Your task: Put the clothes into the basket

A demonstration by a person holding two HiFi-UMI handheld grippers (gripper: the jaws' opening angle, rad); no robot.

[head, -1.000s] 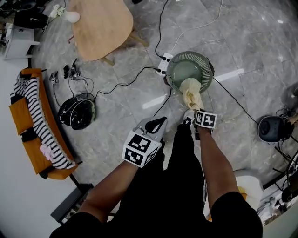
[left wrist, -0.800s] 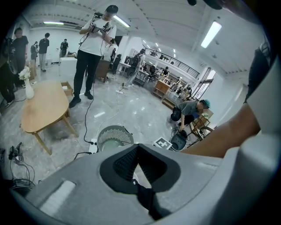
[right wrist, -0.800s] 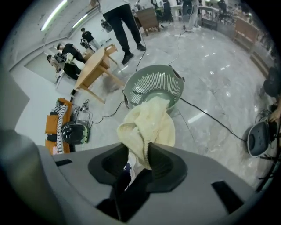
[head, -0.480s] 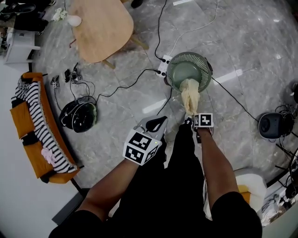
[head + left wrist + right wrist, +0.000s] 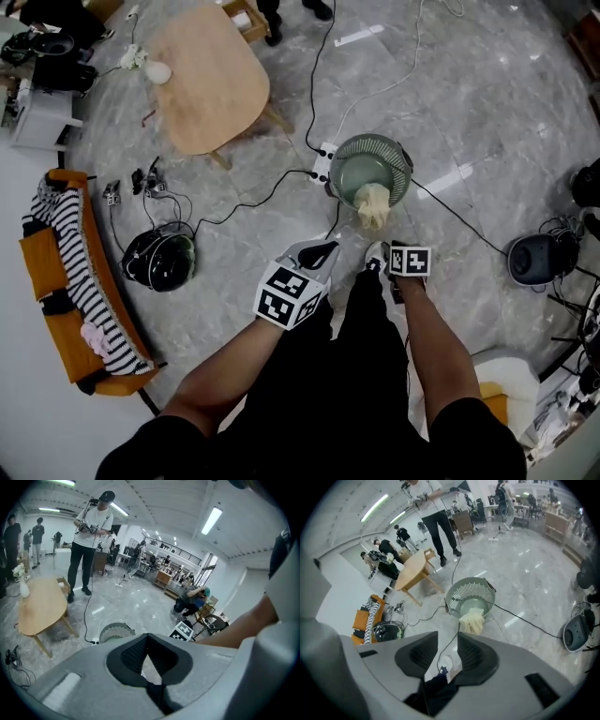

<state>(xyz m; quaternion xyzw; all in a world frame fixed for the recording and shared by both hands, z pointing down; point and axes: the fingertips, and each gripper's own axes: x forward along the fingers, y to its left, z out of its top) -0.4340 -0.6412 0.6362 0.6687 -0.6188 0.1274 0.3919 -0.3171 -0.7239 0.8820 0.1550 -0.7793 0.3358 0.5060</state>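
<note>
Over the basket rim, cream cloth draped, right tool closing empty.

The cloth draped over the basket rim hides part of its inside. At upper left, small black items are too small to tell. A black thing is cut off at the right edge. In the left gripper view, the left gripper hides the basket's lower half.
</note>
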